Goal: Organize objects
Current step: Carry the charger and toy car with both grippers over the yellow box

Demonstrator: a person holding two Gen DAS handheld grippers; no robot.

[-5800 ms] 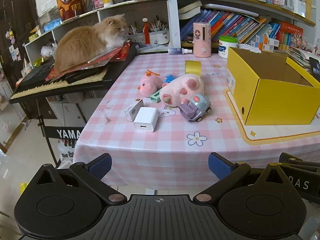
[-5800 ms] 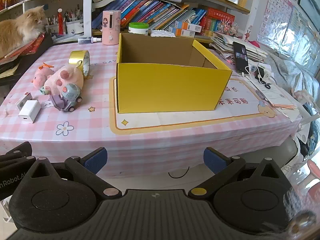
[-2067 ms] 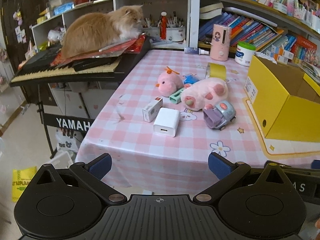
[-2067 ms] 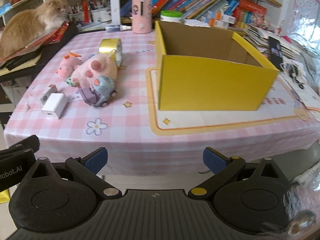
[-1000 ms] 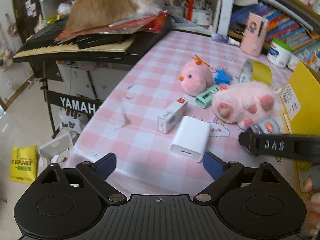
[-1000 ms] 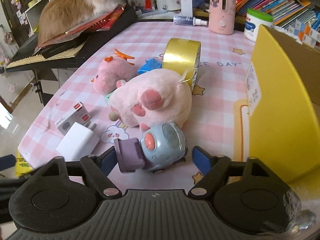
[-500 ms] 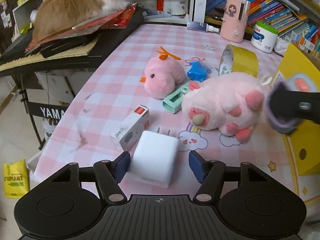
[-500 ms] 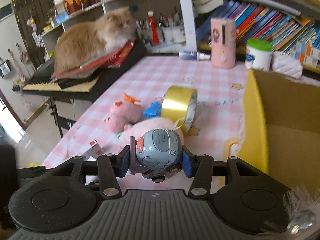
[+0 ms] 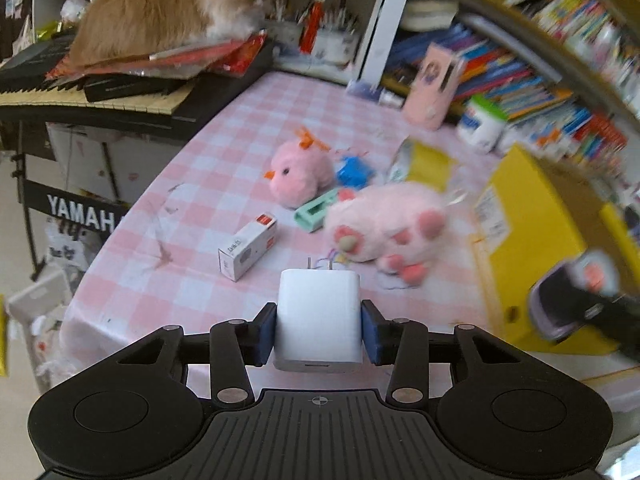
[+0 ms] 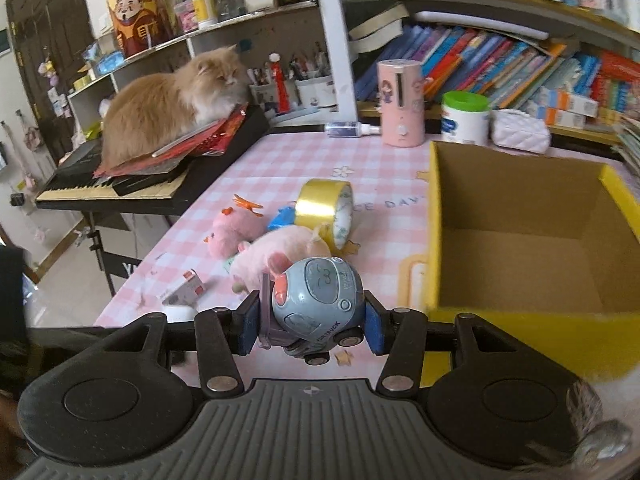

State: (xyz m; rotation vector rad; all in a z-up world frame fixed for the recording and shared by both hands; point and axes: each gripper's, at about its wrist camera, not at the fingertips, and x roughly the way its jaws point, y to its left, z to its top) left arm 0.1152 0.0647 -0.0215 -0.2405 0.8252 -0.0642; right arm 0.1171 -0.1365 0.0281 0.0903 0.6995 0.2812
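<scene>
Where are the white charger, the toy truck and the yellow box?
white charger (image 9: 319, 312), left wrist view, its top face.
toy truck (image 10: 320, 296), right wrist view, its blue body.
yellow box (image 10: 434, 216), right wrist view, its left wall.

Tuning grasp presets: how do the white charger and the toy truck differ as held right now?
The white charger is a plain, flat-sided block; the toy truck is rounded, blue-grey and purple, with wheels. The charger sits square in the left claw; the truck sits tilted in the right claw. Both are clamped between blue pads.
</scene>
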